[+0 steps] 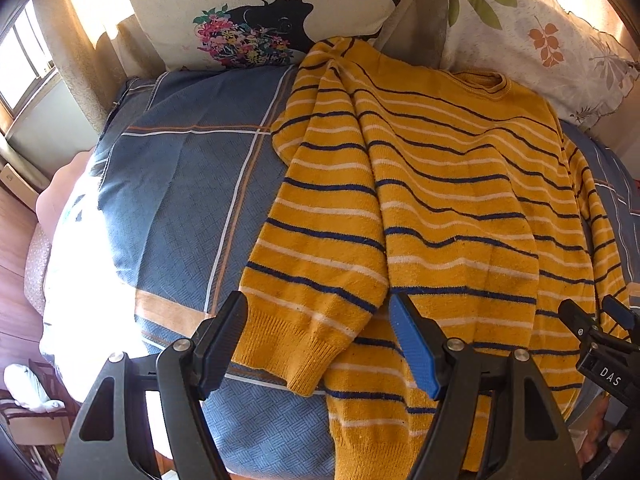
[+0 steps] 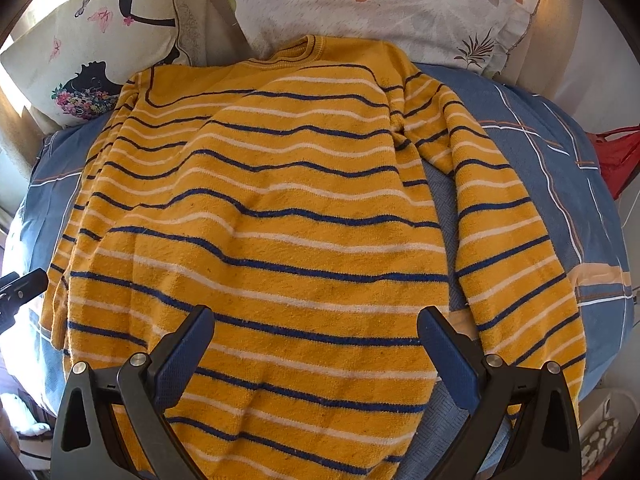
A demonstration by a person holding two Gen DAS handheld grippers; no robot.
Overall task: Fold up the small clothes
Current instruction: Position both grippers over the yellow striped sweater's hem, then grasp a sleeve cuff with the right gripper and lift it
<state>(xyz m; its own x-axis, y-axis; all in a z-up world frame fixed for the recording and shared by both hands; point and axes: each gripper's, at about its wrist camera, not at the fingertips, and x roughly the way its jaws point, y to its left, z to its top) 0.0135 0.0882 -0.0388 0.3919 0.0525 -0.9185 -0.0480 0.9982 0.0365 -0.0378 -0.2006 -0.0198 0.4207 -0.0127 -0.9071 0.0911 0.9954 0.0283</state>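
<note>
A bed (image 1: 180, 208) with a blue plaid cover carries two printed pillows (image 2: 400, 8) at its head. A yellow striped sweater (image 2: 256, 208) lies spread flat on the cover, neckline toward the pillows. One sleeve (image 1: 320, 272) is folded inward over the body; the other sleeve (image 2: 512, 240) lies alongside. The left gripper (image 1: 320, 332) and the right gripper (image 2: 316, 340) both hover spread wide above the hem, holding nothing.

Bedspread (image 1: 180, 184): blue, crossed by white and orange lines.
Left pillow (image 1: 256, 12): cream, black silhouette with flowers.
Right pillow (image 2: 400, 4): pale, leaf print.
Window (image 1: 24, 60): far left, sunlit.
Red fabric (image 2: 616, 156): beside the bed's right edge.
</note>
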